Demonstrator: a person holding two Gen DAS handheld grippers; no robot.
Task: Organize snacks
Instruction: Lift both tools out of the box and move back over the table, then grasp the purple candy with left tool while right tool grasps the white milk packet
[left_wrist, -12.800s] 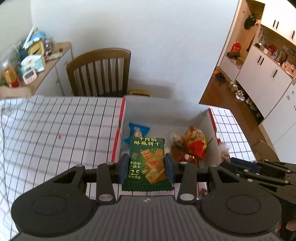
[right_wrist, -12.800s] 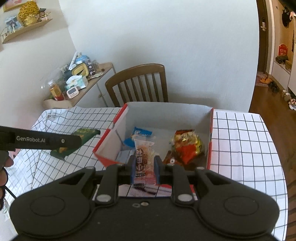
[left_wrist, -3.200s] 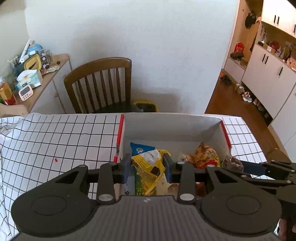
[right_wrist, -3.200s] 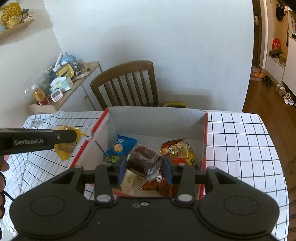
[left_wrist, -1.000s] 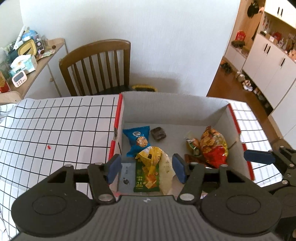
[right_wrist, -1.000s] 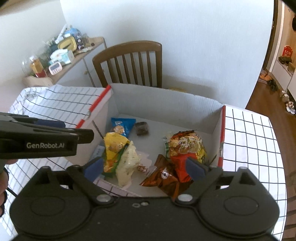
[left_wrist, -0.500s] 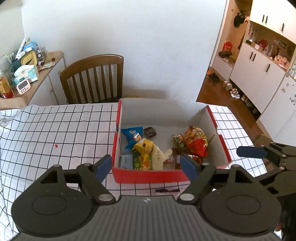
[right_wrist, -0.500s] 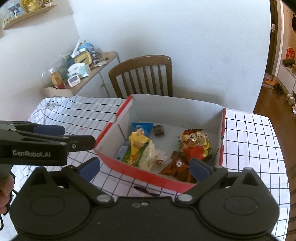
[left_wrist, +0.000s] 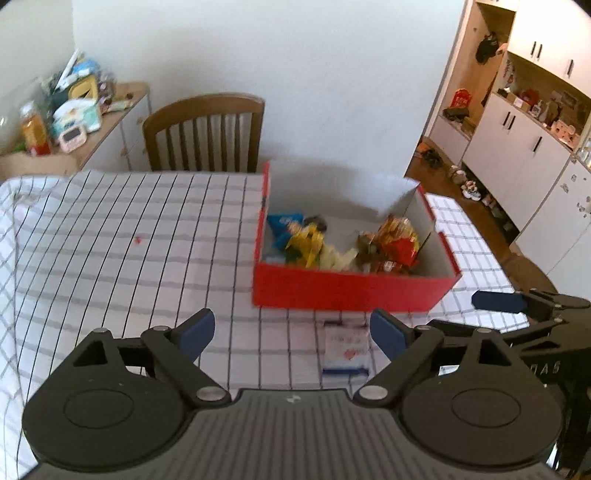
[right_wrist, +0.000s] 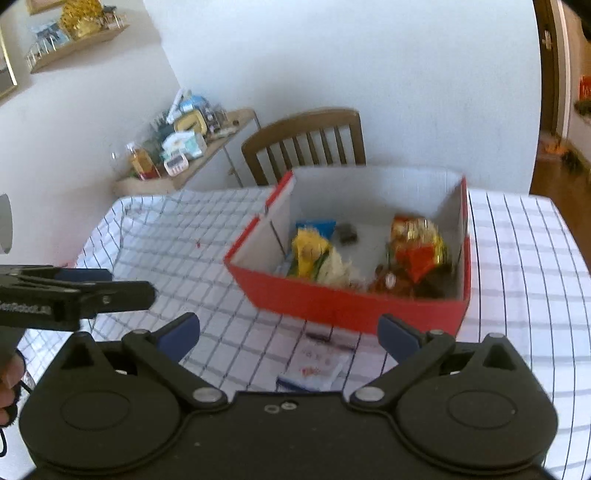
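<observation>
no lettering sharp enough to read

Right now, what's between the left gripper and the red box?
A small white packet lies flat on the checked tablecloth, in front of the red box and just ahead of the open left gripper. The left wrist view shows it best.
</observation>
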